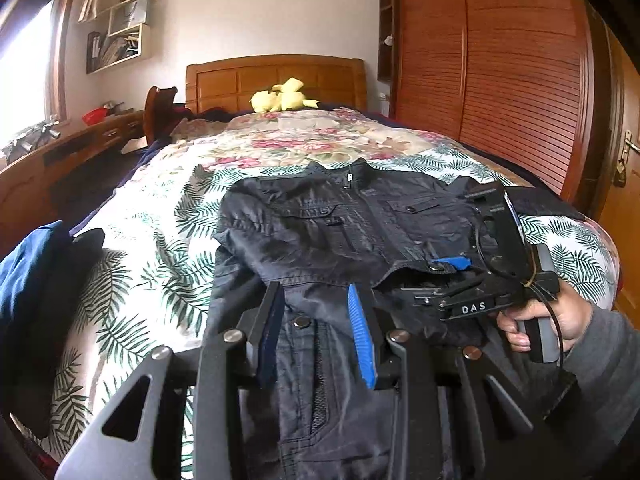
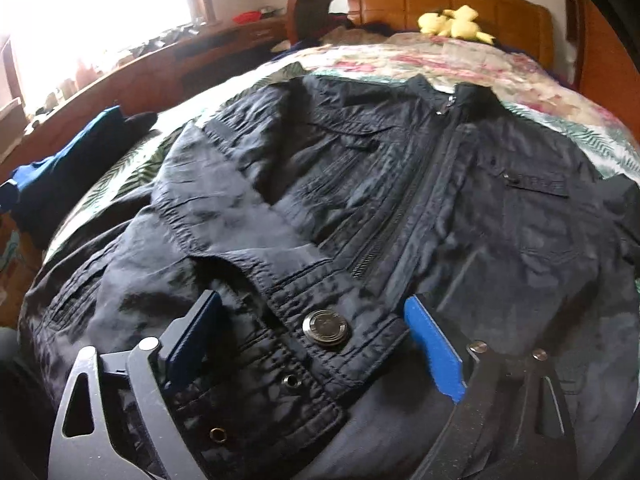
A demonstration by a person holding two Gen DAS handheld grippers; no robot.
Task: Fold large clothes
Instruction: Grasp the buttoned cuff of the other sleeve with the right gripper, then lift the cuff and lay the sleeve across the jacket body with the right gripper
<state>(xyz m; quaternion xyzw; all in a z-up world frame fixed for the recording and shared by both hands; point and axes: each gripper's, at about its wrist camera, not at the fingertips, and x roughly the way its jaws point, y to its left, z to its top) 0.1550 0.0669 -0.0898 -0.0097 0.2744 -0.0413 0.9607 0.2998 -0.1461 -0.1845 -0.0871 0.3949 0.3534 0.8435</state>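
One dark navy jacket (image 2: 360, 184) lies front-up on floral bedspread (image 1: 160, 248), zipped, wrinkled, left sleeve folded across. Left gripper (image 1: 316, 320) jaws apart, empty; right gripper (image 2: 316, 344) jaws wide around snap-button cuff (image 2: 304, 344), not clamped.

You've got open bedspread (image 1: 152, 248) left of the jacket (image 1: 320, 220), but the blue clothes pile (image 1: 36, 280) (bed's left edge) crowds it. Far side toward the plush toy (image 1: 282, 96) is open.

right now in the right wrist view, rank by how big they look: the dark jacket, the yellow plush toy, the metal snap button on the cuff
1. dark jacket, fills most of the view
2. yellow plush toy
3. metal snap button

The toy lies far back by the headboard and the button sits close to the camera, so their apparent gap understates the real one.
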